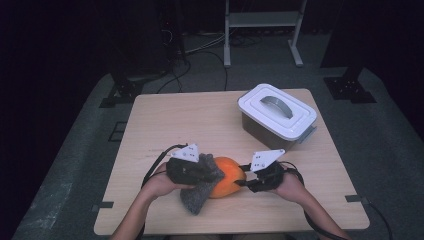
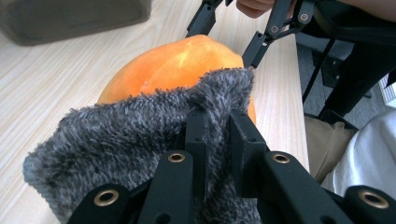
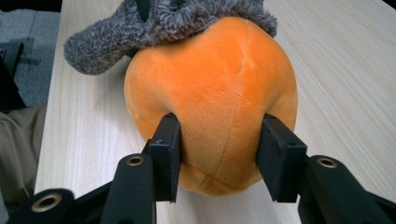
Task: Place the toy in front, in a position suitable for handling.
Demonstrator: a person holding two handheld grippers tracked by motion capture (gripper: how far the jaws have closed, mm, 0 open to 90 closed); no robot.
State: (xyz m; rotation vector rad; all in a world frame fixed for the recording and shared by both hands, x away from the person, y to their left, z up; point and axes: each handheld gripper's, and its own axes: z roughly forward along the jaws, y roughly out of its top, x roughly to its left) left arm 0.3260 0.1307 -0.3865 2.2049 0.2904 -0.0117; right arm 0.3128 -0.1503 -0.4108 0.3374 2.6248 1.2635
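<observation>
The table (image 1: pixel 165 115) carries a lidded white storage box (image 1: pixel 276 116) at its far right, well apart from the work; the lid is on. Near the front edge, between the two hands, lies an orange plush fruit (image 1: pixel 227 177), resting on the table surface with a grey fleecy cloth (image 1: pixel 199 192) draped over its left end.

Step in hand: wiping the plush fruit with the cloth while it is steadied.

Right hand-held gripper (image 3: pixel 219 158): the jaws straddle the near end of the plush fruit (image 3: pixel 215 93), one on each side, pressing into the fabric. It is grasping the fruit and pinning it against the table.

Left hand-held gripper (image 2: pixel 217 149): the jaws are clenched on a fold of the cloth (image 2: pixel 126 140), with pile bunched between them. The cloth lies touching the top of the fruit (image 2: pixel 173 65).

Next move, as a judgement: draw the cloth across the fruit's surface while the right grip holds firm. The fruit is soft and rounded, so it may roll or deform if the right jaws slacken. The cloth fold is narrow; a hard pull could slip it out of the left jaws.
</observation>
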